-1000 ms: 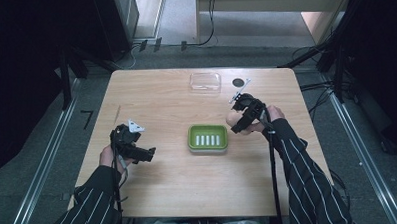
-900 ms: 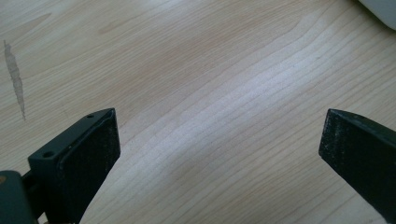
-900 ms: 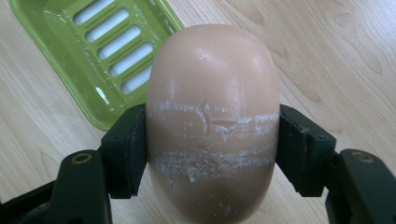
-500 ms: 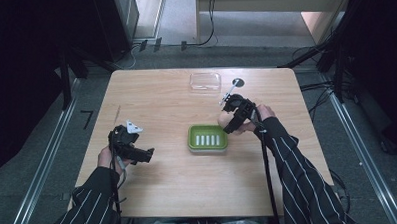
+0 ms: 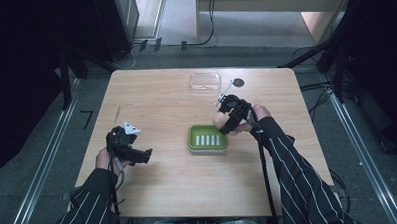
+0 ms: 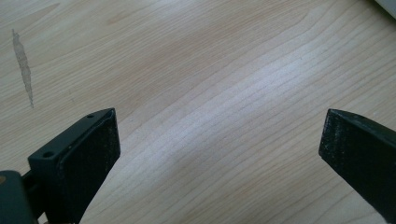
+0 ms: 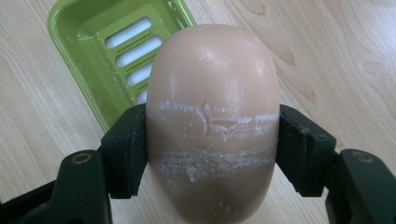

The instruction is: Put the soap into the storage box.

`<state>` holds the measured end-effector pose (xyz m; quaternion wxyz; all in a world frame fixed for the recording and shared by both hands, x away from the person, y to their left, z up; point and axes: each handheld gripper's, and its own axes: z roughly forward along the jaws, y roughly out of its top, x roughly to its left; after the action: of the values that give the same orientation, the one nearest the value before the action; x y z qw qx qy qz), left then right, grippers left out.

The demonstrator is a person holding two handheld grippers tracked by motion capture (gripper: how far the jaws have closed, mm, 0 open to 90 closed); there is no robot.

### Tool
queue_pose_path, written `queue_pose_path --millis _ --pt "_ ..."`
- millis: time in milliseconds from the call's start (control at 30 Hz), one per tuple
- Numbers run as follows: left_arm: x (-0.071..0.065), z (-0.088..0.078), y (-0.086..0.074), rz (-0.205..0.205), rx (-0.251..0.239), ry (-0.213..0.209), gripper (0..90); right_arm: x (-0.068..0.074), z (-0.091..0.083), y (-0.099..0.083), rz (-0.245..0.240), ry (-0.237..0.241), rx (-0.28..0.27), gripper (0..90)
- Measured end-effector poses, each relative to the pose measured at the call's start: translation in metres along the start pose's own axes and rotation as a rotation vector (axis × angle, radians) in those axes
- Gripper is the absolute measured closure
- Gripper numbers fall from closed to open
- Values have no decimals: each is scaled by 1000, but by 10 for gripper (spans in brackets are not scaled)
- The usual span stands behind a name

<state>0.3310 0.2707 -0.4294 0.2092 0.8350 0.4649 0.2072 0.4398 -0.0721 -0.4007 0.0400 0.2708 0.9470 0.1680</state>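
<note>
Between the two black jaws of the right claw [image 7: 212, 149], a peach-coloured oval bar of soap [image 7: 212, 116] is pinched across its width, one pad pressed on each long side; whitish scuff lines cross its face, and no brand, label or lettering can be read on it. Beyond and to the left of the bar in the right gripper view lies a green soap dish [image 7: 79, 32] with slotted white openings in its floor, the soap's far end overlapping the dish's near rim. Seen from the high view, the right claw [image 5: 226, 125] hangs at the dish's right edge on the wooden table [image 5: 164, 193]. Farther left, the left claw [image 6: 219, 154] stands spread wide over bare wood, holding nothing.
</note>
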Motion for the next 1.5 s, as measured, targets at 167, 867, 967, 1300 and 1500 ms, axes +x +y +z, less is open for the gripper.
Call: queue_pose_path --millis 167,867,967,1300,1500 --pt "0 -1 -1 -2 -5 -2 0 4 3 3 -15 8 1 342" --pt "2 -1 -3 -7 -6 -4 0 16 19 17 -100 26 2 342" --pt "2 -1 -3 -4 -4 -3 0 17 21 18 -110 29 1 342" --pt "2 -1 -3 -5 -3 -3 0 21 28 20 -130 29 3 342" --pt "1 -1 -3 -4 -2 1 0 25 30 22 -134 28 -3 341"
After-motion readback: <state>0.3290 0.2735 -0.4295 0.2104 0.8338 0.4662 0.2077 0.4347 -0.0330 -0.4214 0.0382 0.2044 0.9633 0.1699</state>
